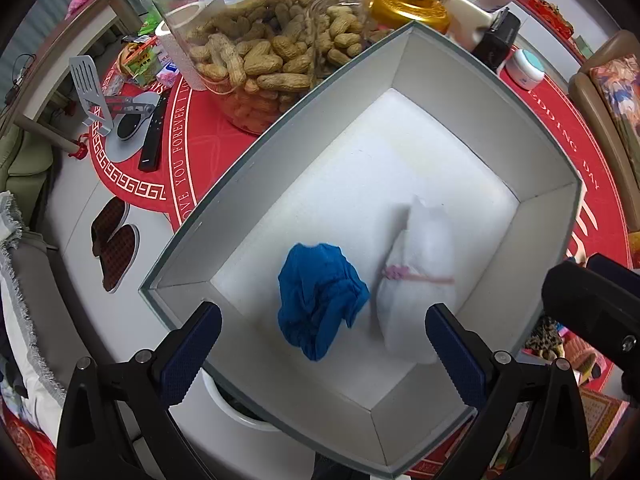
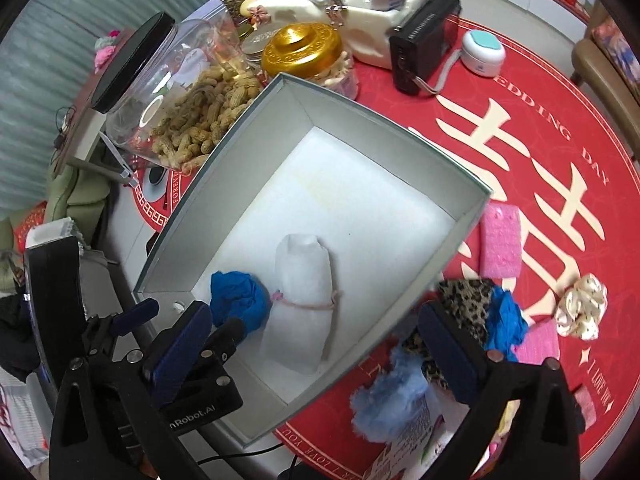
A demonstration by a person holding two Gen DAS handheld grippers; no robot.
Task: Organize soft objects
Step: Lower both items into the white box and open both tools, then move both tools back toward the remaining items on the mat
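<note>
A grey open box [image 1: 248, 160] [image 2: 224, 148] holds a crumpled blue cloth [image 1: 320, 296] [image 2: 238, 300] and a white pouch tied with a pink string [image 1: 424, 280] [image 2: 304, 300]. My left gripper [image 1: 324, 356] is open and empty above the box's near end; it also shows in the right wrist view [image 2: 184, 316]. My right gripper [image 2: 316, 356] is open and empty over the box's near right corner. Outside the box lie a pink sponge [image 2: 500, 240], a leopard-print cloth [image 2: 464, 308], another blue cloth [image 2: 506, 324], a cream scrunchie [image 2: 582, 310] and a light blue fluffy piece [image 2: 392, 396].
The box sits on a red round tablecloth [image 2: 540, 140]. Behind it stand a peanut jar [image 1: 256, 52] [image 2: 180, 116], a gold-lidded jar [image 2: 304, 52], a black camera [image 2: 424, 52] and a small white device [image 2: 482, 52]. A remote [image 1: 152, 136] and slippers [image 1: 114, 248] lie left.
</note>
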